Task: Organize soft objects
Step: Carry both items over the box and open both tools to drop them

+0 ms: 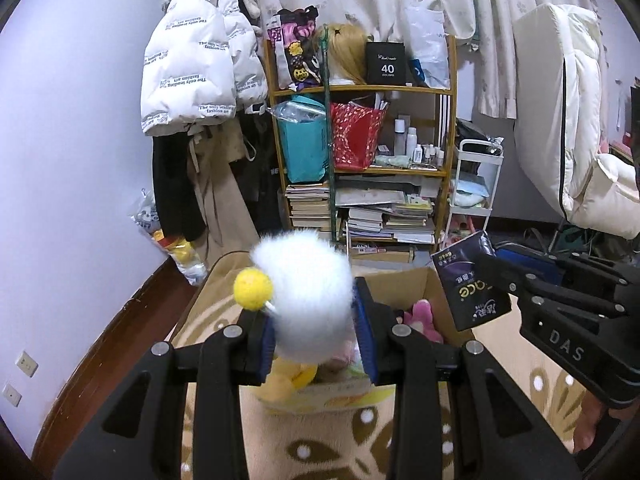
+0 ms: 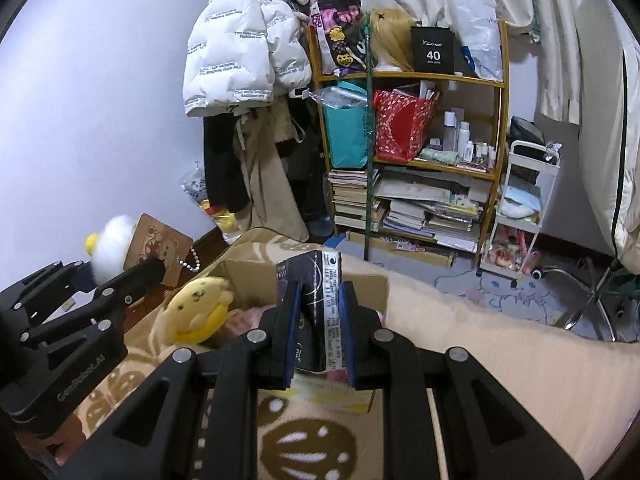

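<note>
My left gripper (image 1: 316,328) is shut on a white fluffy plush (image 1: 308,288) with a yellow pom-pom (image 1: 253,285), held above an open cardboard box (image 1: 404,280). The plush also shows in the right wrist view (image 2: 110,248), at the left. My right gripper (image 2: 318,332) is shut on a dark purple tissue pack (image 2: 316,304), held over the same box (image 2: 248,276); the pack also shows in the left wrist view (image 1: 470,280). Inside the box lie a yellow plush (image 2: 200,308) and a pink plush (image 1: 422,316).
The box stands on a beige patterned blanket (image 2: 460,320). Behind it a wooden shelf (image 1: 360,92) holds books, bags and bottles. Coats (image 1: 200,60) hang on the left wall. A white cart (image 2: 520,208) stands to the right of the shelf.
</note>
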A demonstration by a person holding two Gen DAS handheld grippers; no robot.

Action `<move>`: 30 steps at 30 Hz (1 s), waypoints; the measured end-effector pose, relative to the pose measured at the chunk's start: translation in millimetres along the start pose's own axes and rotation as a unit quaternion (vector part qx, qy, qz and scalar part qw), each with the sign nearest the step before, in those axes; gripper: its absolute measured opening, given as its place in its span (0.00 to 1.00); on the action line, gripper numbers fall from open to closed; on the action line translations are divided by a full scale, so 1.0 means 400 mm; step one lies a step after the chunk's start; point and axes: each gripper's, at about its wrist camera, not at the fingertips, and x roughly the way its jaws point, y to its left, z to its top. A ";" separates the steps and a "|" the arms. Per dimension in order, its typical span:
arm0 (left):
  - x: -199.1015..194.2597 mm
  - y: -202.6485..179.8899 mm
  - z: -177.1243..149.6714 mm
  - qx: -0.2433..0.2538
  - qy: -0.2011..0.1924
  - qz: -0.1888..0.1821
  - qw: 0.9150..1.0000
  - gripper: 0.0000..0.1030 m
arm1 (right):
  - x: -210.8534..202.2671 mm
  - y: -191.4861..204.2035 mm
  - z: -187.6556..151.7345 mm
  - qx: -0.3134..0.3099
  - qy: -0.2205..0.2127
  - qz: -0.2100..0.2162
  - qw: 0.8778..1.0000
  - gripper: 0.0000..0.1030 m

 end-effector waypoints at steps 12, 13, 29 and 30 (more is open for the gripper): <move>0.100 -0.040 -0.012 0.005 0.029 -0.026 0.999 0.32 | 0.107 -0.039 0.004 0.011 0.020 0.003 1.000 0.20; 0.110 -0.042 -0.015 0.005 0.036 -0.031 0.999 0.32 | 0.113 -0.043 -0.004 0.014 0.023 0.003 1.000 0.20; 0.198 -0.033 -0.019 -0.005 0.092 -0.042 0.995 0.48 | 0.182 -0.101 -0.078 0.055 0.074 0.047 0.995 0.22; 0.197 -0.035 -0.021 -0.004 0.090 -0.040 0.995 0.55 | 0.182 -0.101 -0.077 0.056 0.074 0.048 0.994 0.22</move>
